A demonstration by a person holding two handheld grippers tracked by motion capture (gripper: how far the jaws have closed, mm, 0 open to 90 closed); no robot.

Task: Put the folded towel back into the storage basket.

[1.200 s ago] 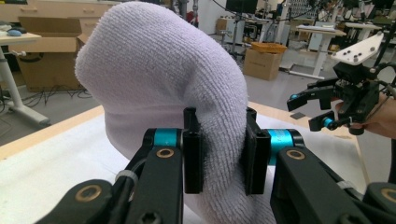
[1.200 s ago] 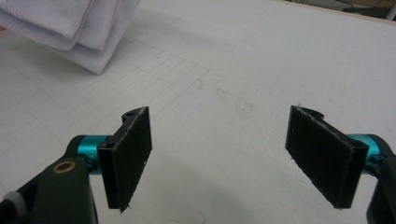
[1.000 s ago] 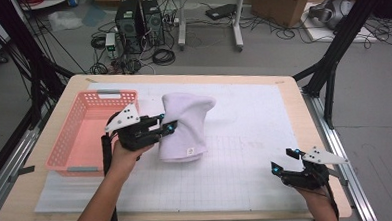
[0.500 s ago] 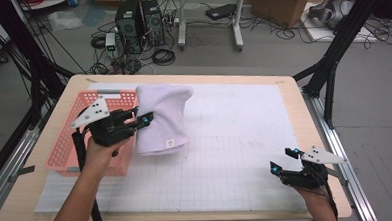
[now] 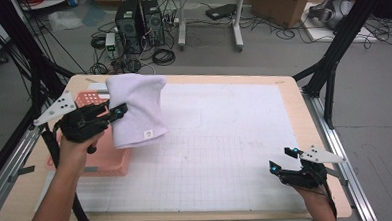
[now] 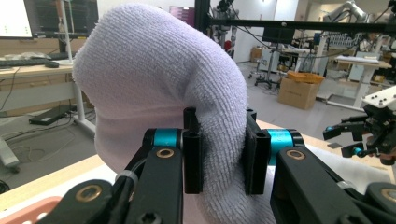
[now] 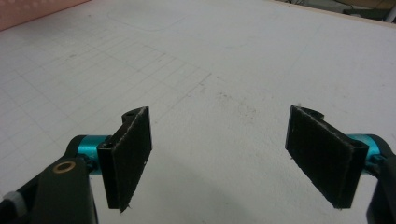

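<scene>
Towel (image 5: 136, 110): lifted clear of the desk (image 5: 225, 139), hanging from my left gripper (image 5: 115, 113) over the near edge of the basket (image 5: 93, 162).
Left jaws: pinching a thick fold of the towel (image 6: 187, 93); the cloth bulges up between the pads (image 6: 192, 156).
Right gripper (image 5: 285, 159): resting low at the desk's near right corner, well apart from the towel.
Right jaws: spread wide over bare mat, holding nothing (image 7: 224, 154).
Done: I judge the pick-up complete and the carry toward the basket nearly there.
Left: bring the towel fully over the basket, lower it in, let go.
</scene>
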